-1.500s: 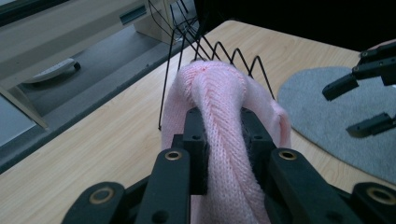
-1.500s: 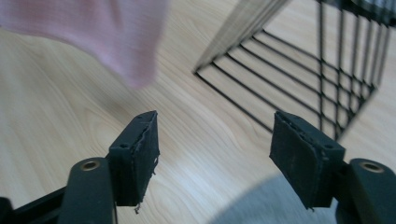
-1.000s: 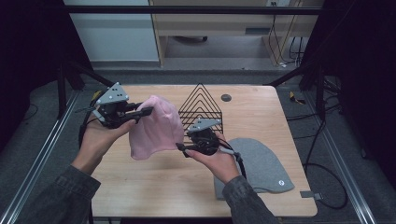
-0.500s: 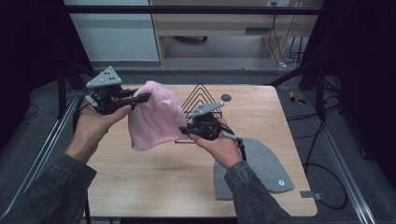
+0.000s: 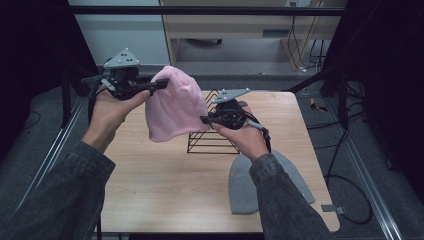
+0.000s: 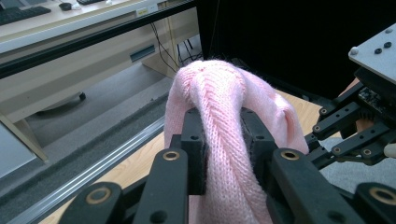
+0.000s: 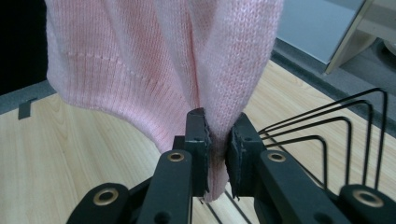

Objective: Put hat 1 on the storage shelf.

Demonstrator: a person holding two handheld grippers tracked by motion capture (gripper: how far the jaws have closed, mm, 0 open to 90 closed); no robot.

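The pink knitted beanie (image 5: 172, 107) hung above the worktop (image 5: 150, 185), upper centre of the high view. The left claw (image 5: 159, 84) pinched its crown; the right claw (image 5: 204, 119), its jaws just closed, pinched the ribbed hem. Soft, light, floppy knit, probably best gripped by bunched folds at the edges.

hat (image 5: 172, 107): held above table (image 5: 165, 190), left of rack (image 5: 212, 142)
second hat (image 5: 245, 187): on table, before rack, right
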